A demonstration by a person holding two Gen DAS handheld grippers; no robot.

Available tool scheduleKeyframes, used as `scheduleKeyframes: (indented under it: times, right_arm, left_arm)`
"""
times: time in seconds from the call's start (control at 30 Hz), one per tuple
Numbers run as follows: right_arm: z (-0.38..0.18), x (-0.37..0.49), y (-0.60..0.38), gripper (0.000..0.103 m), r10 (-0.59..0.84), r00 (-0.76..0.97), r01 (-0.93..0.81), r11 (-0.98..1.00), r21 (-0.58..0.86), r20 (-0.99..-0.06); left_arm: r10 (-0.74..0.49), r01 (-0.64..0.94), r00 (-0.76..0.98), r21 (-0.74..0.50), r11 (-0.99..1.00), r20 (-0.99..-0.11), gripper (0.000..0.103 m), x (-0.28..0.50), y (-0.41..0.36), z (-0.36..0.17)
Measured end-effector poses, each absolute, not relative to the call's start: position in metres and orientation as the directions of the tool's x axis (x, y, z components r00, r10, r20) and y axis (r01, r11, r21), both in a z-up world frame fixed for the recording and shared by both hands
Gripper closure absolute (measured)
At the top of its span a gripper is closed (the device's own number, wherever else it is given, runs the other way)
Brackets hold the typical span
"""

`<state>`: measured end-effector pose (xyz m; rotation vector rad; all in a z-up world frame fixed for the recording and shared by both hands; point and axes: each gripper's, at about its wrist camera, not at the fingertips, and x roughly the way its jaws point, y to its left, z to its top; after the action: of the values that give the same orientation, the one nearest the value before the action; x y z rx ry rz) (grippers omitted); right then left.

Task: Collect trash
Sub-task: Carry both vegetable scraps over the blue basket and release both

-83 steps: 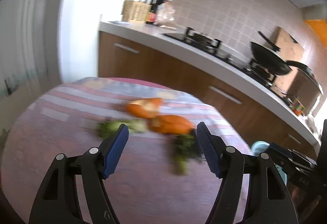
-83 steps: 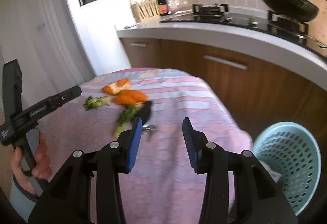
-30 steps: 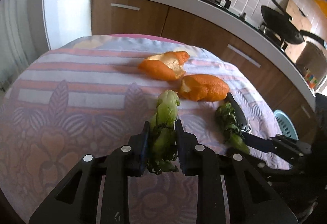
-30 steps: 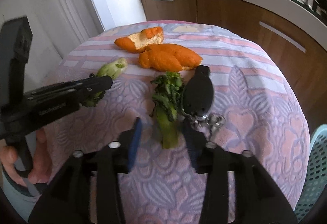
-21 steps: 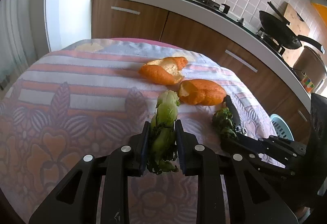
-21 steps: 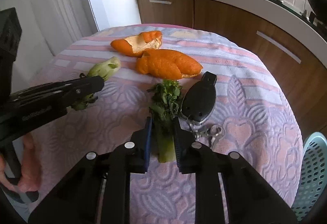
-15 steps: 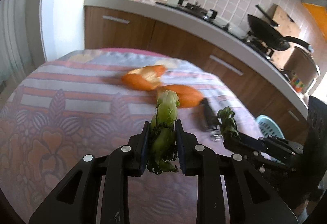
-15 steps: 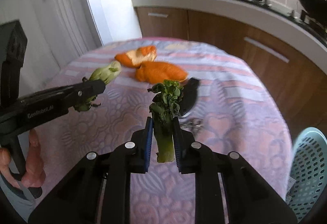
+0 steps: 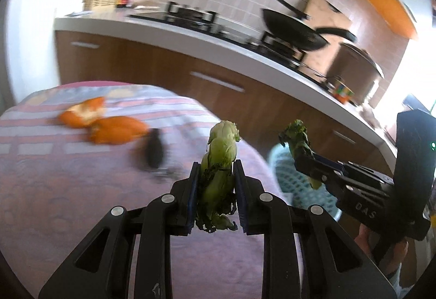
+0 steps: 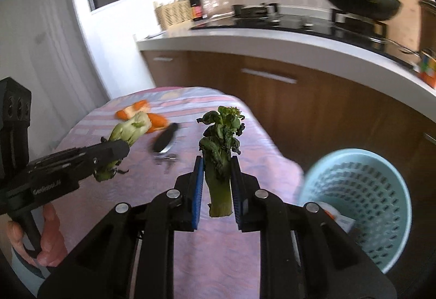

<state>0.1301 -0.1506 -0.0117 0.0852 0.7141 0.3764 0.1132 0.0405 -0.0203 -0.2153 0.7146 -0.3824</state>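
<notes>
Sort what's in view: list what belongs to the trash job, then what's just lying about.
Job:
- pale green stalk, in left tool
- dark leafy stalk, in right tool
- orange peels on table
- blue basket

Lying about:
- black key fob, keys
- wok
- wicker basket

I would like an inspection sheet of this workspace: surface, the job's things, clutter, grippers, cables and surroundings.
Surface: round table under a pink and lilac patterned cloth.
Job's things: pale green vegetable stub and dark leafy vegetable stem, both held in the air; two orange peels on the cloth; light blue mesh basket beside the table, something pale in it.
Clutter: black car key with a key ring, lying near the peels.
Grippers: left gripper shut on the pale stub; right gripper, whose jaws have just been closing, shut on the leafy stem.
Cables: nothing seen.
Surroundings: kitchen counter with stove, black wok, wicker basket, bottles; wooden cabinets; tiled wall.
</notes>
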Motion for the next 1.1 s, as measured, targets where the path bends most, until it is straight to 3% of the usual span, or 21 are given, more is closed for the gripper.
scheduleKeyframes:
  times: [0.47, 0.93, 0.97, 1.0, 1.07, 1.1]
  right_arm:
    - [-0.032, 0.115, -0.279, 0.086, 0.227, 0.740, -0.095, 0.967, 0.235, -0.633]
    - [-0.079, 0.120, -0.349, 0.086, 0.193, 0.677, 0.034, 0.956, 0.292, -0.710]
    - [-0.080, 0.121, -0.350, 0.085, 0.191, 0.674, 0.039, 0.955, 0.293, -0.713]
    - [-0.082, 0.122, -0.352, 0.084, 0.189, 0.670, 0.047, 0.954, 0.295, -0.718]
    - [-0.087, 0.125, -0.355, 0.084, 0.201, 0.657, 0.056, 0.948, 0.313, -0.727]
    - [-0.088, 0.124, -0.357, 0.084, 0.204, 0.656, 0.058, 0.946, 0.318, -0.726]
  left_arm:
    - [-0.535, 0.447, 0.567, -0.312, 0.839, -0.626, 0.081, 0.132, -0.109, -0.037]
    - [-0.536, 0.490, 0.469, -0.298, 0.819, -0.702, 0.080, 0.155, -0.178, -0.072]
    - [-0.530, 0.486, 0.473, -0.293, 0.823, -0.704, 0.076, 0.155, -0.180, -0.073]
    - [-0.526, 0.482, 0.479, -0.290, 0.827, -0.703, 0.062, 0.156, -0.181, -0.073]
    - [-0.514, 0.469, 0.500, -0.282, 0.837, -0.697, 0.048, 0.157, -0.181, -0.071]
    - [-0.512, 0.467, 0.505, -0.278, 0.839, -0.695, 0.048, 0.156, -0.180, -0.070]
